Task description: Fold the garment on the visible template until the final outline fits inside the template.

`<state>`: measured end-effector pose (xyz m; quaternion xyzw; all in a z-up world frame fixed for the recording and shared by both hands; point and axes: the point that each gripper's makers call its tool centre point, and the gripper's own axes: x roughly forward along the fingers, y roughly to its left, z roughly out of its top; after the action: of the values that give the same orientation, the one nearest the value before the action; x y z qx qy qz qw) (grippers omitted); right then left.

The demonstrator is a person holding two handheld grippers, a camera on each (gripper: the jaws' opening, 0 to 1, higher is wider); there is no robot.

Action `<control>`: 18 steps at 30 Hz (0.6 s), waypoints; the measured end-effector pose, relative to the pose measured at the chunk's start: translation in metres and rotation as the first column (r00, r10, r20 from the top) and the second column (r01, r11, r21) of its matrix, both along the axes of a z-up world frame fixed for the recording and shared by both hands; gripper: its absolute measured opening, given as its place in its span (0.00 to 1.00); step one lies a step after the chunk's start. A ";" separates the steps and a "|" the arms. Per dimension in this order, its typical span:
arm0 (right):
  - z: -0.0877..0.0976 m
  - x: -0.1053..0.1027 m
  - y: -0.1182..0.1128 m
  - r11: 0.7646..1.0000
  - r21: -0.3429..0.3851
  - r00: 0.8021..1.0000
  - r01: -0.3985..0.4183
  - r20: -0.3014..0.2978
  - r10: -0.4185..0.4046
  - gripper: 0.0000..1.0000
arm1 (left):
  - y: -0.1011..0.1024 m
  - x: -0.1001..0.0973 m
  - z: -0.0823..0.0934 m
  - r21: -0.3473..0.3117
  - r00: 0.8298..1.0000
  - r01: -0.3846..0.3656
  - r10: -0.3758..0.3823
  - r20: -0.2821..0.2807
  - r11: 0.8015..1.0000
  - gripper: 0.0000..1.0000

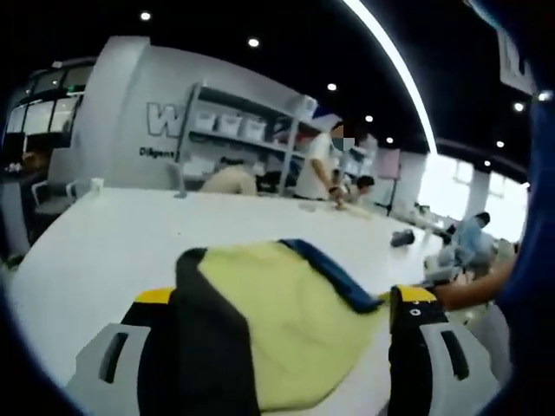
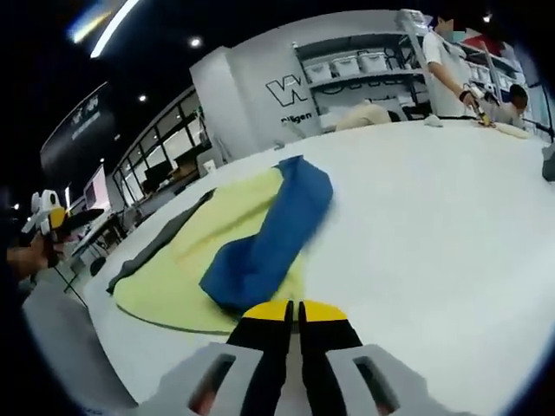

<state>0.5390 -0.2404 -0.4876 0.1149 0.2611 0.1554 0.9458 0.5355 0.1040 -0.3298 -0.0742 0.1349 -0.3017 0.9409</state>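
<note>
In the left gripper view, the left gripper has its two jaws standing wide apart, with nothing held between them. The garment lies flat on the white table just ahead of these jaws and partly between them. It is mostly pale yellow, with a black part lying close to the left jaw and a blue part reaching toward the right jaw. Far beyond the jaws, at the other end of the table, some people stand near shelves with white boxes.

In the right gripper view, the right gripper has its jaws pressed together (their yellow tips meet, and nothing is between them). The garment lies directly ahead of the tips and a little to their left, near but not touching them as far as I can tell. Its blue part is laid over the yellow cloth, and a dark strip runs along the far-left edge. The table is bare to the right of the jaws. At the far left of this view, a hand holds the other gripper, well apart from the garment.
</note>
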 end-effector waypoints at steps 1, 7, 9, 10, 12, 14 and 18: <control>0.000 0.000 0.000 1.000 0.000 1.000 0.002 0.001 -0.002 0.00 | 0.000 -0.001 0.000 -0.002 1.000 -0.001 0.001 -0.001 1.000 0.99; 0.008 -0.011 0.006 0.999 0.037 1.000 0.019 -0.006 -0.019 0.00 | -0.004 -0.014 -0.004 0.028 1.000 0.027 -0.026 -0.010 0.999 0.99; 0.008 -0.015 0.008 0.999 0.039 1.000 0.018 -0.013 -0.017 0.00 | -0.005 -0.016 -0.005 0.034 0.999 0.030 -0.029 -0.014 0.999 0.99; 0.008 -0.019 0.008 0.999 0.042 1.000 0.020 -0.019 -0.019 0.00 | -0.005 -0.017 -0.005 0.036 0.999 0.031 -0.030 -0.015 0.999 0.99; 0.008 -0.025 0.008 0.998 0.055 0.999 0.023 -0.030 -0.021 0.00 | -0.008 -0.021 -0.006 0.053 0.999 0.045 -0.044 -0.015 0.998 0.99; 0.009 -0.031 0.008 0.998 0.058 0.999 0.025 -0.034 -0.023 0.00 | -0.011 -0.024 -0.011 0.084 0.998 0.068 -0.066 -0.021 0.994 0.99; 0.008 -0.045 0.011 0.996 0.080 0.998 0.029 -0.051 -0.025 0.00 | -0.015 -0.028 -0.013 0.090 0.996 0.084 -0.082 -0.026 0.992 0.99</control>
<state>0.4940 -0.2293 -0.4799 0.1604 0.2764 0.1499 0.9356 0.5077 0.0886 -0.3430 -0.0290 0.1621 -0.3334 0.9283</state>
